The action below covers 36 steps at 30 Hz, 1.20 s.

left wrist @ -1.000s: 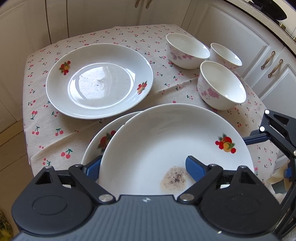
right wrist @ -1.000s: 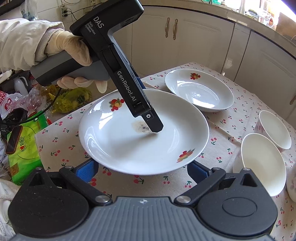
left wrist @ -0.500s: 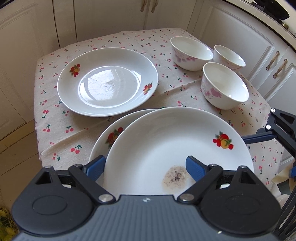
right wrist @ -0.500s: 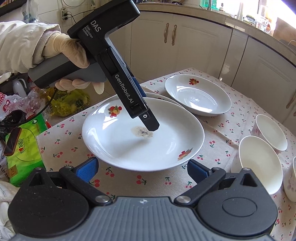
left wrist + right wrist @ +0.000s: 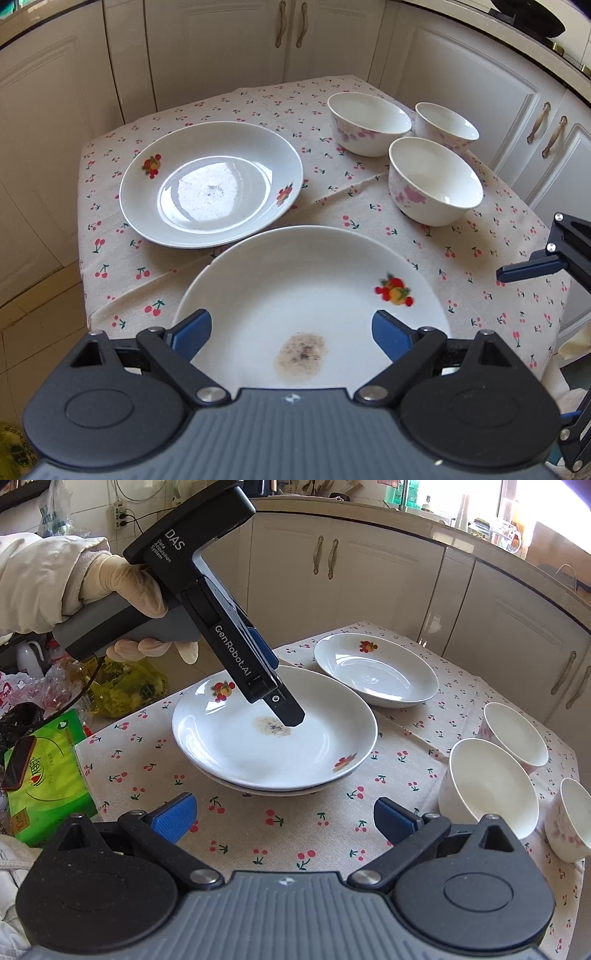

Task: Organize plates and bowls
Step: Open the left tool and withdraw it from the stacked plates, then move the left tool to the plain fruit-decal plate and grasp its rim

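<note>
The left gripper [image 5: 291, 334], fingers spread, hangs over a stained plate [image 5: 273, 734] stacked on another plate. The right gripper [image 5: 282, 818], also spread, holds nothing. Three bowls [image 5: 436, 181] sit right of the stack.

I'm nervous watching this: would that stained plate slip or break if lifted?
Probably slippery: the stained plate looks glossy and glazed. Likely stiff but breakable, seemingly ceramic. It sits on another plate, so nudging it may slide it.
</note>
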Tool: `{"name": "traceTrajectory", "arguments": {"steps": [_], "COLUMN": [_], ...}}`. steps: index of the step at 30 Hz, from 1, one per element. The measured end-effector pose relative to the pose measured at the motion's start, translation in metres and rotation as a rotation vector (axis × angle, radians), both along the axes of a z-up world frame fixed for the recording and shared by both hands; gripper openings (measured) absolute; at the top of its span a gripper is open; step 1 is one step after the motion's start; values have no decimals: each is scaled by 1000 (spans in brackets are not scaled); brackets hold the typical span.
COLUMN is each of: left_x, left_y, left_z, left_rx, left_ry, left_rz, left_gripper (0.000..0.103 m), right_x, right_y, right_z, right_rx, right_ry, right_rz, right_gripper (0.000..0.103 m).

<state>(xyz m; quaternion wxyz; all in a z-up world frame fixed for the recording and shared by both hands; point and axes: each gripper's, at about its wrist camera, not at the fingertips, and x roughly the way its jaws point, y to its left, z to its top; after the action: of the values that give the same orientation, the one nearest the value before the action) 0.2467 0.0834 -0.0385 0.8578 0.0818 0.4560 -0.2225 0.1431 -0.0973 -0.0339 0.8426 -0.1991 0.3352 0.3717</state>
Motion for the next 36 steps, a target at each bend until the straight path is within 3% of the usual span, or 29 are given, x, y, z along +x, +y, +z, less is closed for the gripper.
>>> {"name": "traceTrajectory", "arguments": {"steps": [18,28,36], "left_x": [-48,-2,51], "left_y": [6,25,40], "left_z": [34,41,30], "left_rx": [-50,-50,-44], "left_ry": [-174,-190,-160], "left_rz": [30,69,119], "left_gripper": [94,94,94], "right_x": [-15,60,129], "right_y": [-32,-19,-6], "right_z": [27,39,30], "right_rx": [12,13,-28], "right_ry": [-134,-154,-84], "right_rz": [-17,-3,51], "right_gripper": [103,103,103]}}
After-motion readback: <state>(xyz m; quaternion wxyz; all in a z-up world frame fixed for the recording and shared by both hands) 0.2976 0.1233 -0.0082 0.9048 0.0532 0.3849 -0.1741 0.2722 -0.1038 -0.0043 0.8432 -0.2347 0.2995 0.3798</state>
